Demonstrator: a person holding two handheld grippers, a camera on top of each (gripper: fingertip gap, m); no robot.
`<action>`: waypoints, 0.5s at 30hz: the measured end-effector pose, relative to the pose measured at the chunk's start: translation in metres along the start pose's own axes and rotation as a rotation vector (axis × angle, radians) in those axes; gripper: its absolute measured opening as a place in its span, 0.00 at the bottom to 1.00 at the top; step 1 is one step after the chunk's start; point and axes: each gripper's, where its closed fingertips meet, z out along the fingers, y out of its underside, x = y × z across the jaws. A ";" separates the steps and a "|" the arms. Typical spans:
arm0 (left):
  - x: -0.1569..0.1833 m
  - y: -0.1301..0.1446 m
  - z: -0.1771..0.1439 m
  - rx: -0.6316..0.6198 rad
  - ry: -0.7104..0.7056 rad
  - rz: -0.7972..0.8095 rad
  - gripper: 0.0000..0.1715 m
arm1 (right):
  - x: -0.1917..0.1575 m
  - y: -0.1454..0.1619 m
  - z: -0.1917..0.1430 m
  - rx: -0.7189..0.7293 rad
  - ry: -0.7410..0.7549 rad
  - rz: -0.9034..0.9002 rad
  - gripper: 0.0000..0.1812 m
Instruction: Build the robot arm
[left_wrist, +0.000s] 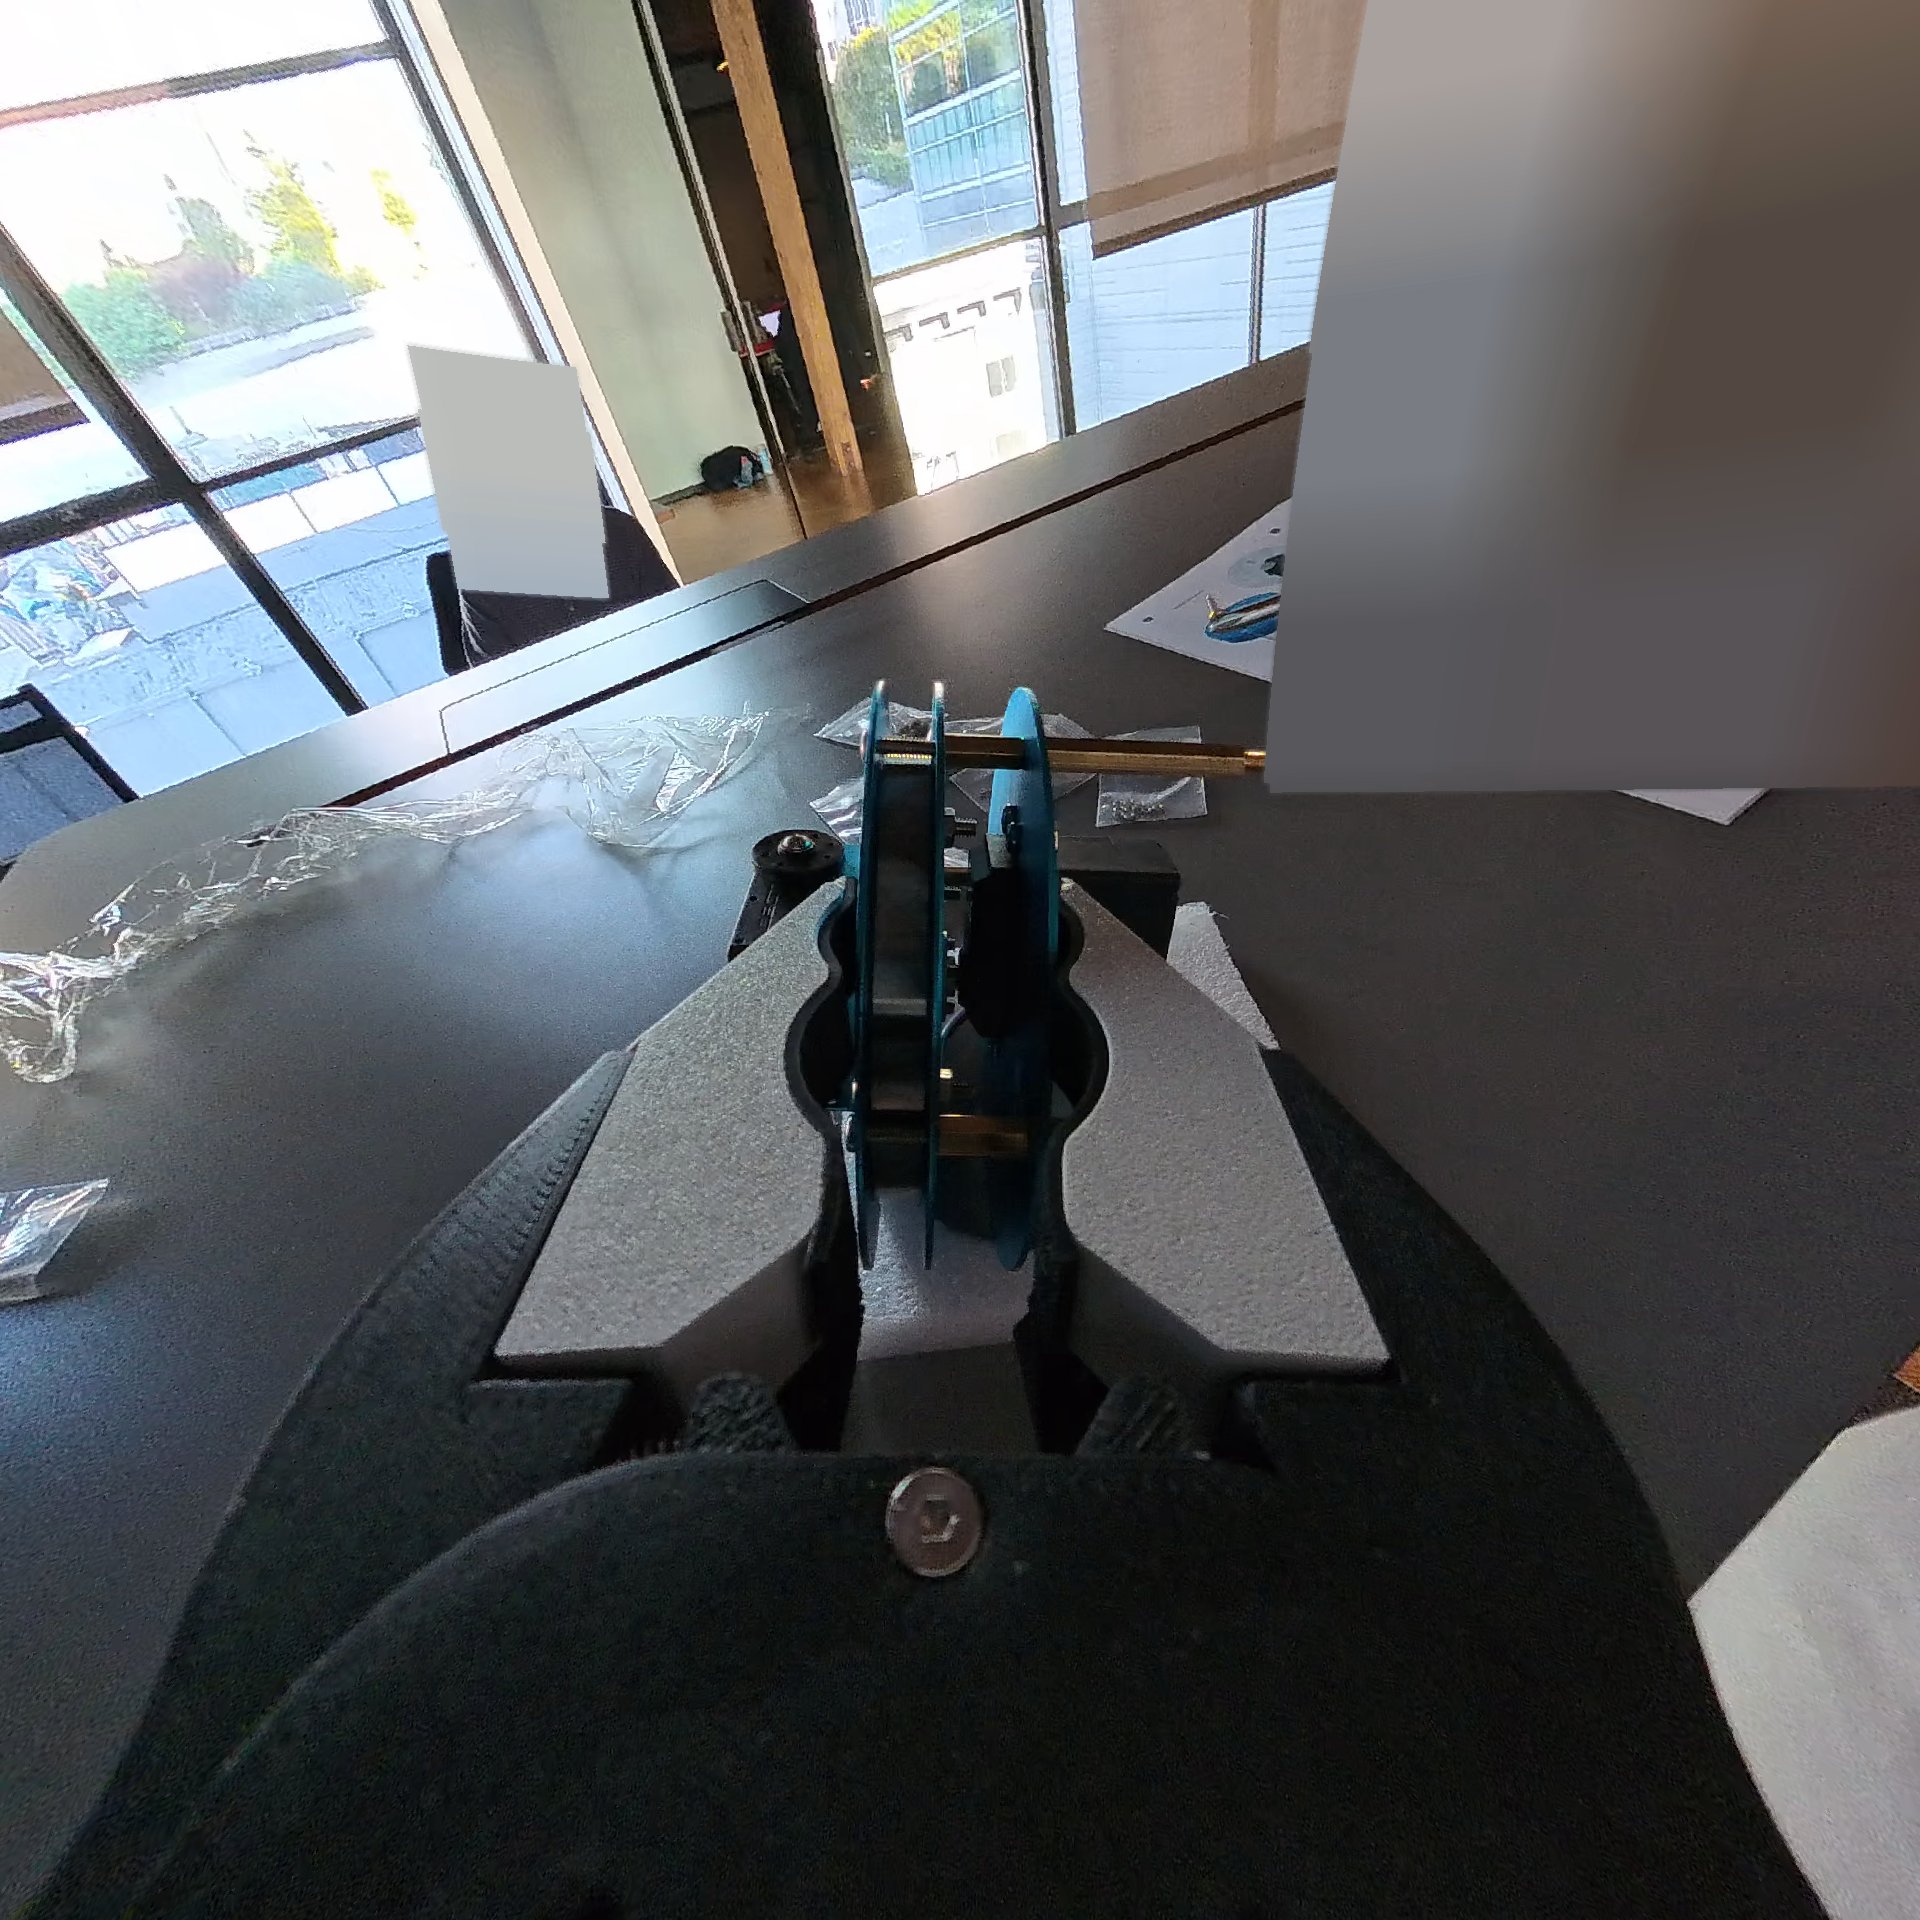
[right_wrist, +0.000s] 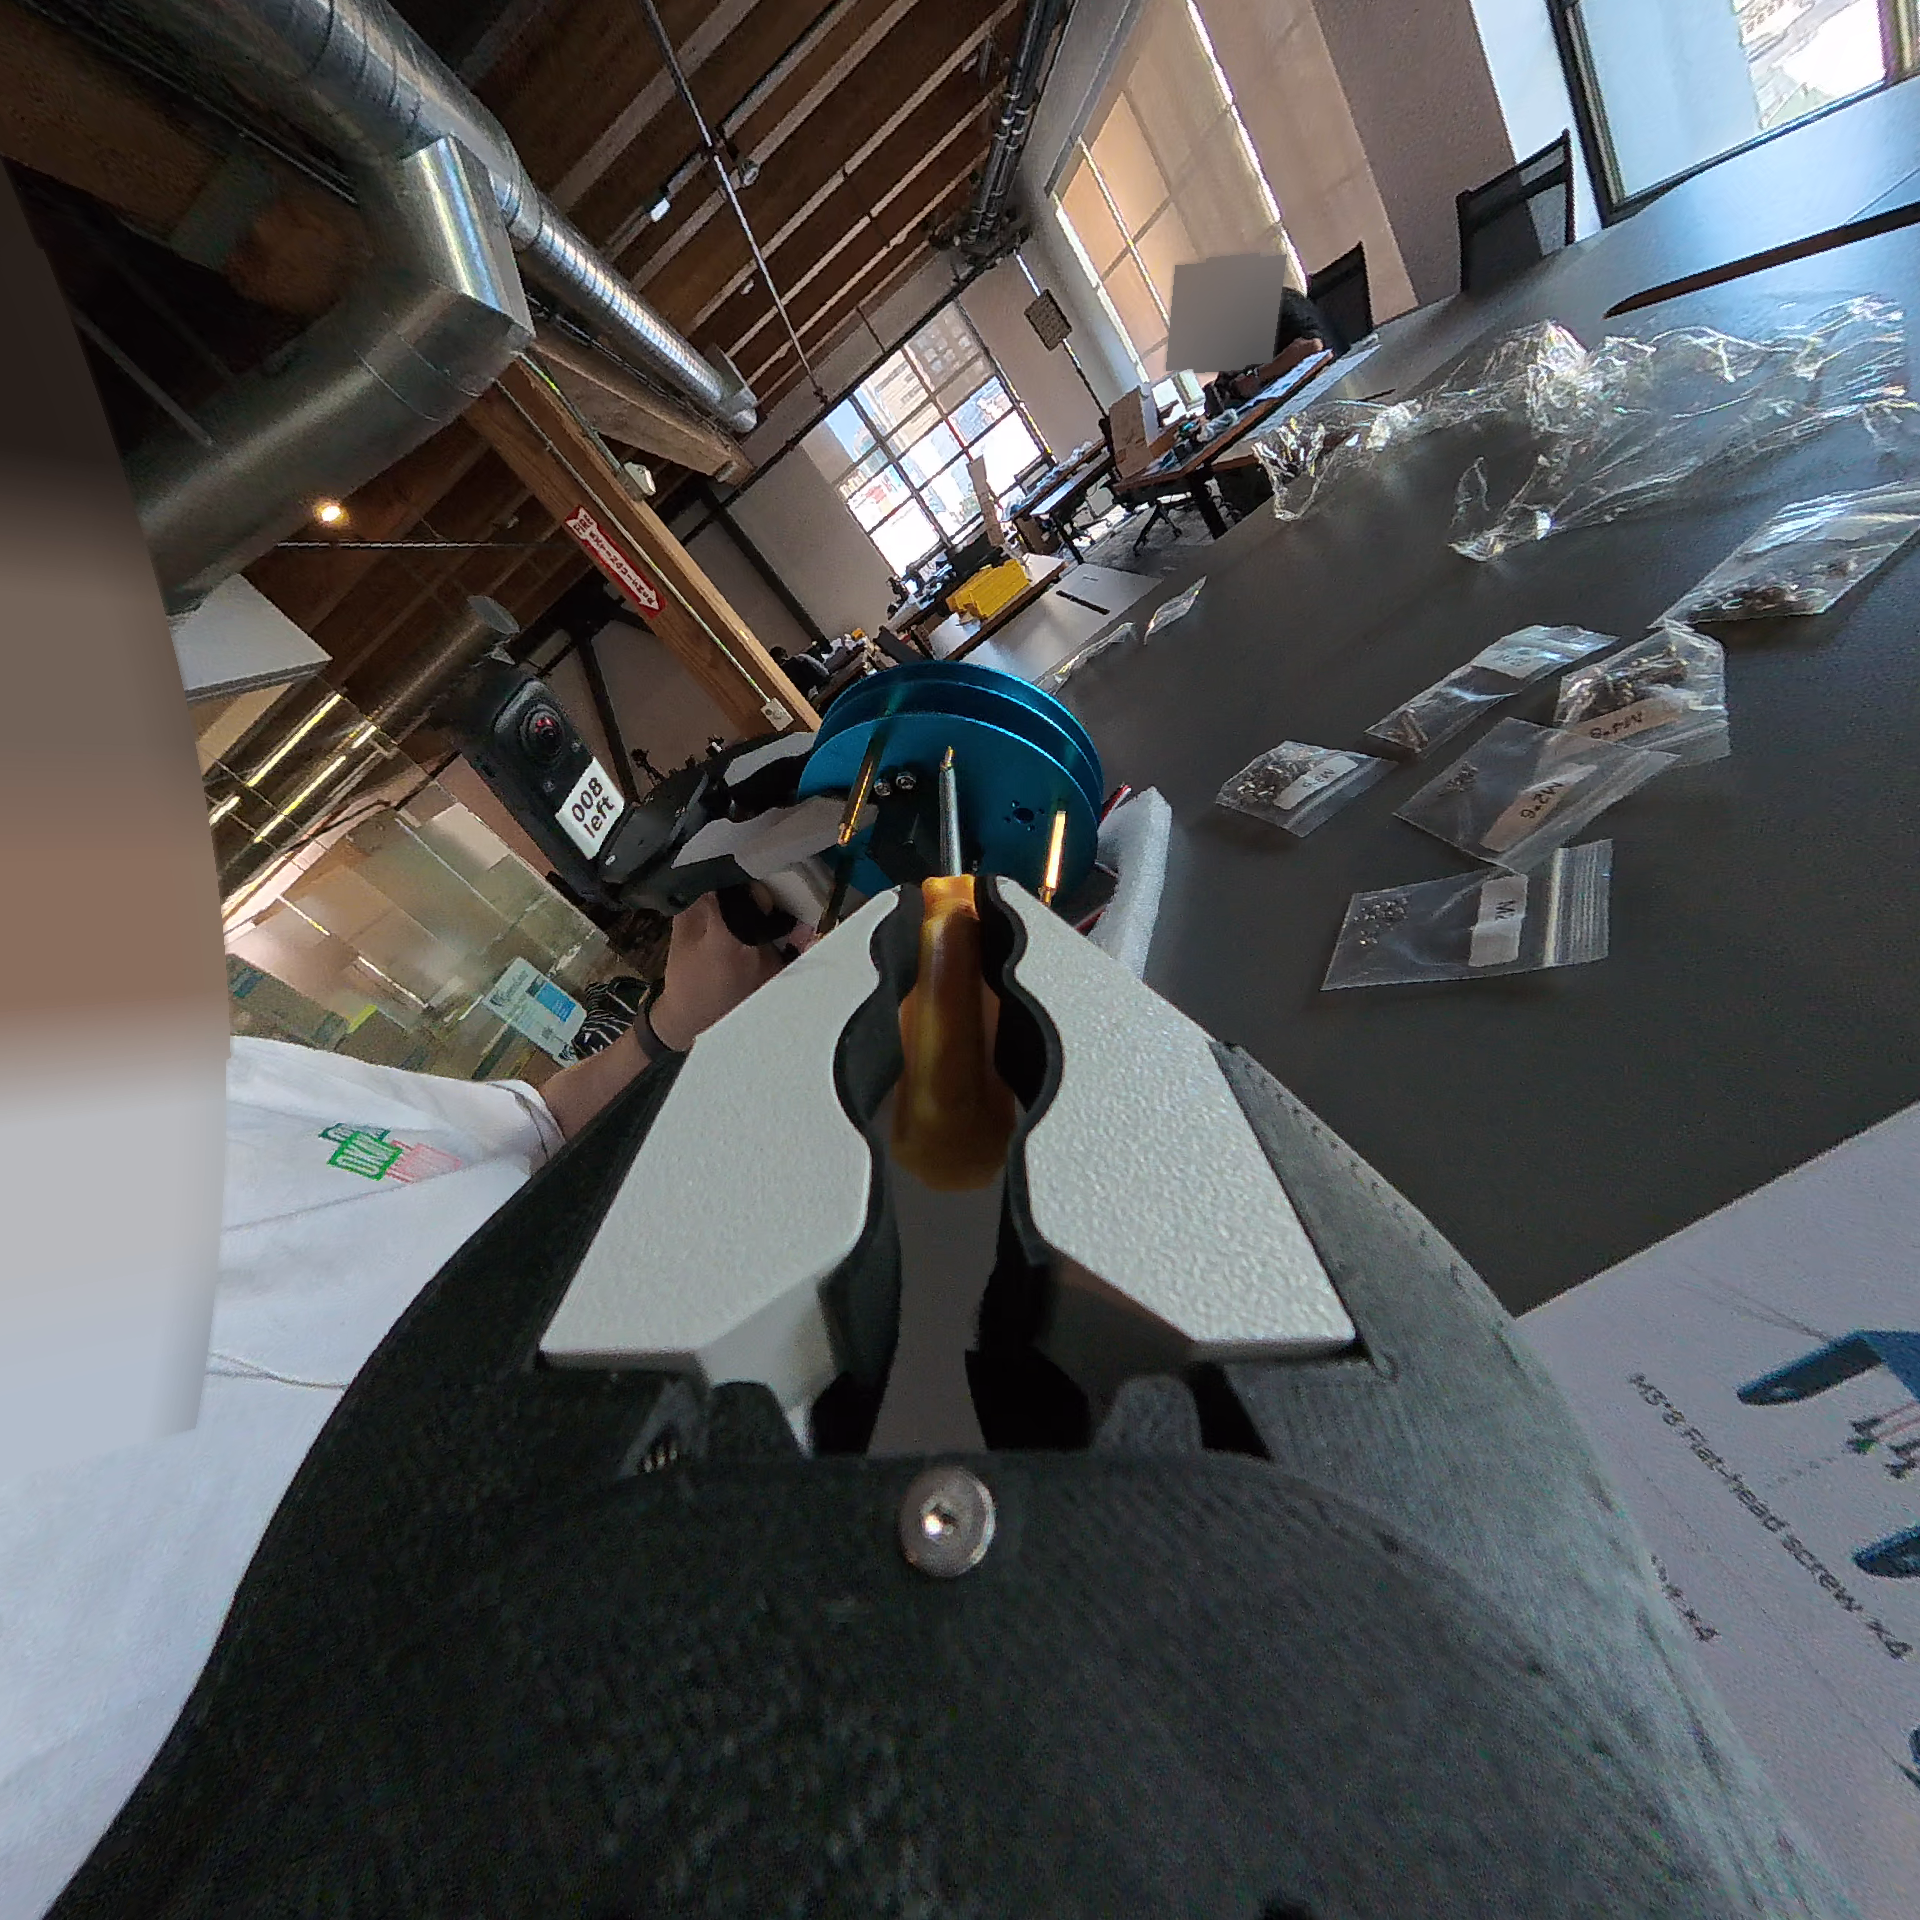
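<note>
My left gripper is shut on a blue disc assembly, several round blue plates held apart by brass standoffs with a black part between them. It stands on edge over a white foam pad. A long brass rod sticks out to the right. My right gripper is shut on a screwdriver with an amber handle. Its metal shaft points at the face of the same blue assembly, between two brass standoffs. The left gripper shows there, held by a hand.
The dark table holds crumpled clear plastic wrap, several small zip bags of screws and a printed instruction sheet. A person in a white shirt is at the left. A black servo-like part lies behind the assembly. There is about 15 centimetres between the tips of the two grippers.
</note>
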 end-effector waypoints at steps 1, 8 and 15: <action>0.000 0.000 0.000 0.005 0.006 -0.002 0.19 | -0.001 0.000 0.001 -0.002 -0.002 -0.001 0.05; 0.000 -0.002 0.001 0.097 0.160 -0.048 0.20 | -0.005 -0.005 0.006 -0.006 -0.003 -0.013 0.05; 0.001 -0.004 -0.002 0.128 0.213 -0.115 0.21 | -0.013 -0.010 0.024 -0.010 0.015 -0.066 0.05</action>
